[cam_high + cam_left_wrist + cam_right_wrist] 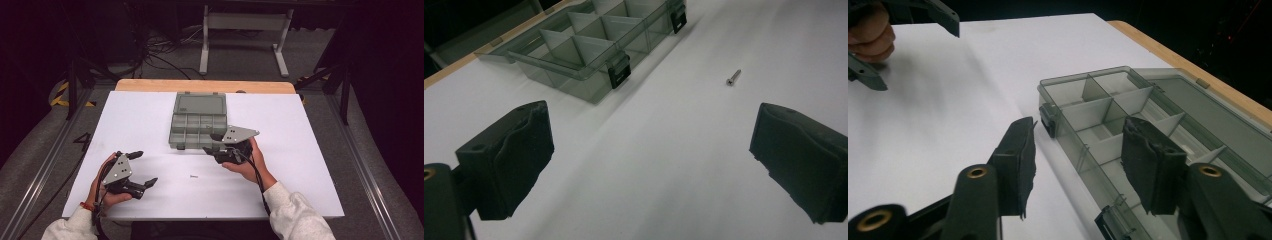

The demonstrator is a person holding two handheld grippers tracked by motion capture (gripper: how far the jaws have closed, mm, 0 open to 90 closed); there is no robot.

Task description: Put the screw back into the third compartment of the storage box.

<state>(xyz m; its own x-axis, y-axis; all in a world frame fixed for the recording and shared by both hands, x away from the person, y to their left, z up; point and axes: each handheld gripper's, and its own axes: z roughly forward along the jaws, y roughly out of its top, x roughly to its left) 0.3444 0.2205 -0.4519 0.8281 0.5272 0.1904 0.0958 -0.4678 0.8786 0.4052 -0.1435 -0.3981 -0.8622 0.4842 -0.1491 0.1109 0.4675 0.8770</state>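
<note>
We saw a grey box (198, 121) with little rooms inside, lying open on the white table (300, 165). Its lid lay flat behind it, toward the far side of the table. We could not see anything in the little rooms.

The right gripper (216, 144) was at the front wall of the box, near the box's right corner. Its two black jaws were apart and held nothing. In the right gripper view (1078, 160), one jaw hung over the rooms of the box (1128, 125) and the other jaw hung over the bare table just in front of the box. We could not tell if a jaw touched the box wall.

A tiny screw (194, 176) lay on the table in front of the box, well apart from it. In the left gripper view the screw (733, 77) lay alone on the white top, off to the side of the box (589, 50).

The left gripper (144, 168) was in front of the box and off to its left, well apart from it. Its jaws were wide apart and held nothing. In its own view (651, 160) we saw white table between them.
</note>
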